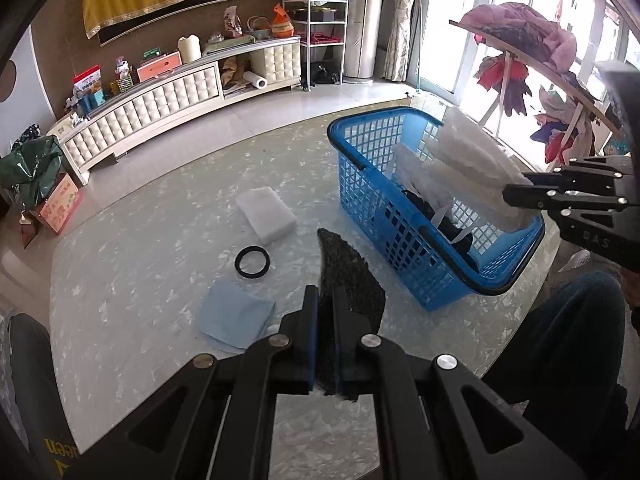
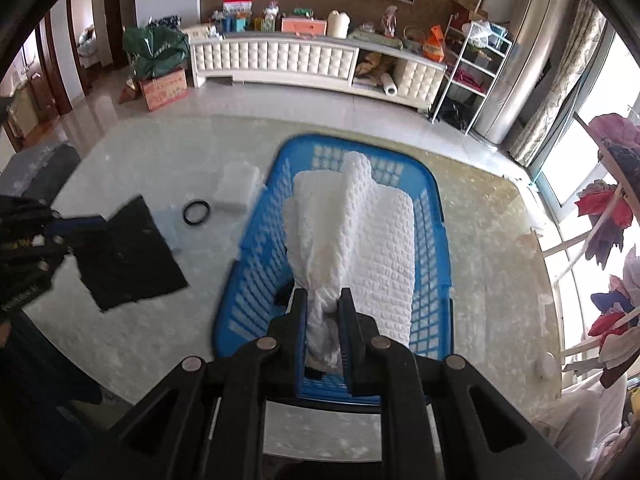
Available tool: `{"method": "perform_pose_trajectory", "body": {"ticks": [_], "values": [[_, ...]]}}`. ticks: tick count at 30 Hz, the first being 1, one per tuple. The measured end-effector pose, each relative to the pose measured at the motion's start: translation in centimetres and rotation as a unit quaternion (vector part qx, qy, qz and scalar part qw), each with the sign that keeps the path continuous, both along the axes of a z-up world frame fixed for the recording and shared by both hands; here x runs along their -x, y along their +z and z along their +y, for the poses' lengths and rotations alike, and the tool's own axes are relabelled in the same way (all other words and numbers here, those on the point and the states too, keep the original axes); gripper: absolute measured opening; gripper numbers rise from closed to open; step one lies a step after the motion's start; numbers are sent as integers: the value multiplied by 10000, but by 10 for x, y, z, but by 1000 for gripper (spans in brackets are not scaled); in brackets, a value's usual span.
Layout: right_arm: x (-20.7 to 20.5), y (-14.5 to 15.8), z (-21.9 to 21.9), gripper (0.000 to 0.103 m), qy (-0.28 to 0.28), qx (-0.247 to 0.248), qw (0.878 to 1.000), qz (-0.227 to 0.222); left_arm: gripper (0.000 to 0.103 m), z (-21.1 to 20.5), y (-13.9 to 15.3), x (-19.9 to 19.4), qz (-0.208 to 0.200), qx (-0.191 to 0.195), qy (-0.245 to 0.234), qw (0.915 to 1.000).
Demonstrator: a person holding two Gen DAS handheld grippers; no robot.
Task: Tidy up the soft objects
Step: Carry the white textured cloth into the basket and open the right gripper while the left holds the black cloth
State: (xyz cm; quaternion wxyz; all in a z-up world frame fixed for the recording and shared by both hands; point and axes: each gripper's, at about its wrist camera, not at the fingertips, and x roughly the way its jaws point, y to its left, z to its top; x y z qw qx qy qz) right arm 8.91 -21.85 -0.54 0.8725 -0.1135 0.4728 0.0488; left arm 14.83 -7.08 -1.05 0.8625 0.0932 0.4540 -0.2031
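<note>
the left wrist view sits just behind the left gripper, looking steeply down across the counter toward the cabinet on the far wall, with the basket to its right. the right wrist view rides close behind the right gripper, tilted down directly over the basket and facing the same wall. both views share the counter, basket, ring, foam block and cabinet; each shows the other gripper at its edge.
</note>
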Motion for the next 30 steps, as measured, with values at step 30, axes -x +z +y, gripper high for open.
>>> {"method": "perform_pose_trajectory", "body": {"ticks": [30], "values": [[-42,-83,-39,13,-373,193,9903,1327,5,-7,-13,-10,218,-79,-156,9996]]}}
